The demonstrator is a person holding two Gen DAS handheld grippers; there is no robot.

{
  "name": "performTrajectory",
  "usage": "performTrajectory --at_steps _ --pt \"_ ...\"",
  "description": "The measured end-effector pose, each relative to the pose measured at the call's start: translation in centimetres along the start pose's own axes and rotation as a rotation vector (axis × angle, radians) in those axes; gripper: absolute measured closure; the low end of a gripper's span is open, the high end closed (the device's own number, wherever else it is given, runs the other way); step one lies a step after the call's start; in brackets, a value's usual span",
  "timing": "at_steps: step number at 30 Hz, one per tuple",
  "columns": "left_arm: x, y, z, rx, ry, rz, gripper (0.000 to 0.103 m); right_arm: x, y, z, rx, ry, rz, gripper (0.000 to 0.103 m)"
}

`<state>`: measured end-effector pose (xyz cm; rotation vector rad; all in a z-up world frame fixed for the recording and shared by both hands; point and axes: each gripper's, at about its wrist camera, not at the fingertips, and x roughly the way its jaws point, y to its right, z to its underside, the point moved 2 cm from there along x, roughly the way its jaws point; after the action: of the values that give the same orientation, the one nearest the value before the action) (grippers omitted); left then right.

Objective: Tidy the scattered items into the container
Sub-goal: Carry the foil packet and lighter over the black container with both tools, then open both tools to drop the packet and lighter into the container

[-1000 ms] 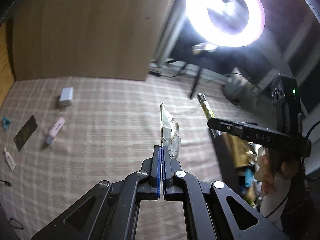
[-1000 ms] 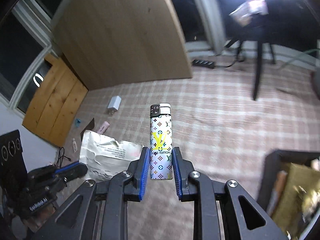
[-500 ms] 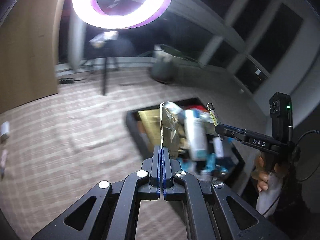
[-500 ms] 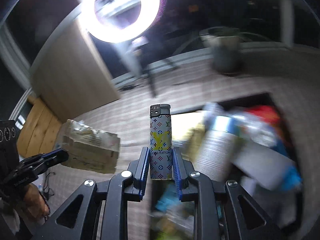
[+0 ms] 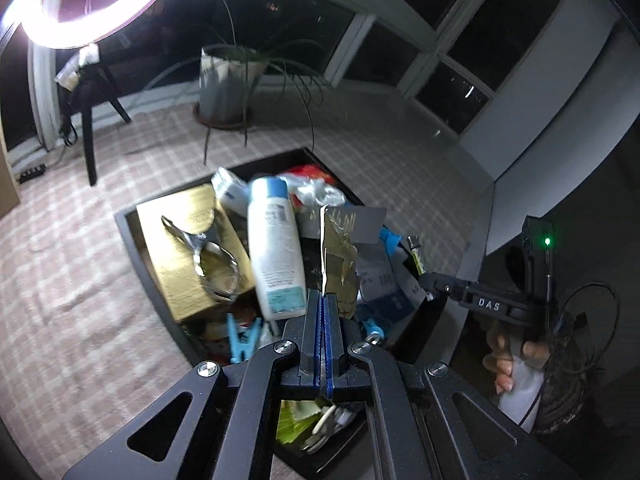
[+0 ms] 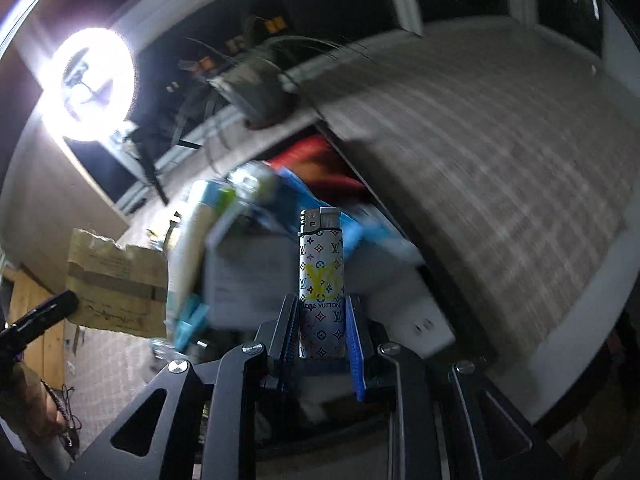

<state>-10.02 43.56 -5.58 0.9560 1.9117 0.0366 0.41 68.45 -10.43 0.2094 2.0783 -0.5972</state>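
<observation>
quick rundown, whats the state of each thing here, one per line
left hand-held gripper: shut on torn packet
torn packet: pinched by its edge, over the container
right hand-held gripper: shut on lighter
lighter: upright between the pads
container: open, piled full
ring light: on

We read "LOUIS VUITTON" and a yellow "LV" monogram on the lighter (image 6: 321, 280). White letters "DAS" stand on the right gripper (image 5: 426, 284). Print on the white bottle (image 5: 276, 248) stays illegible.

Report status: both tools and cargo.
Left tool shut on crumpled packet. Right tool shut on lighter. Both over full bin.
</observation>
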Motion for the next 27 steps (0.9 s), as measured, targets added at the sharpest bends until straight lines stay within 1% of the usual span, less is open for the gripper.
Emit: performTrajectory --at_steps 5,7,9,10,11,12,13,16,21,27 --pt "2.2 0.1 0.5 0.008 -0.035 -0.021 0.103 1.1 1.3 0.7 0.020 -0.035 0.001 0.083" --pt "2.5 0.0 0.7 0.011 -0.038 -0.052 0.102 1.1 1.5 1.1 0.012 -0.041 0.002 0.083" --pt "2.7 -0.4 0.6 -0.003 -0.041 -0.061 0.098 1.3 1.3 1.4 -0.007 -0.054 0.000 0.082" --pt "2.7 -0.6 0.6 -0.009 -0.048 -0.049 0.091 1.4 1.2 1.4 -0.009 -0.057 0.008 0.082" --pt "2.6 -0.8 0.7 -0.011 -0.047 -0.050 0.086 1.3 1.1 1.3 -0.009 -0.051 0.012 0.082" --pt "2.4 -0.9 0.7 -0.012 -0.043 -0.054 0.076 1.1 1.1 1.4 -0.012 -0.050 0.009 0.082" --pt "2.1 -1.0 0.8 -0.009 -0.036 -0.059 0.070 1.1 1.0 1.3 -0.014 -0.050 0.006 0.080" --pt "1.4 -1.2 1.1 -0.003 -0.029 -0.076 0.069 1.0 0.8 1.1 -0.022 -0.047 0.009 0.073" --pt "0.7 -2.2 1.4 -0.003 -0.023 -0.101 0.069 1.1 0.3 1.0 -0.024 -0.048 0.009 0.072" --pt "-0.9 -3.6 2.3 -0.009 -0.010 -0.152 0.069 0.8 -1.9 0.8 -0.065 -0.037 0.004 0.072"
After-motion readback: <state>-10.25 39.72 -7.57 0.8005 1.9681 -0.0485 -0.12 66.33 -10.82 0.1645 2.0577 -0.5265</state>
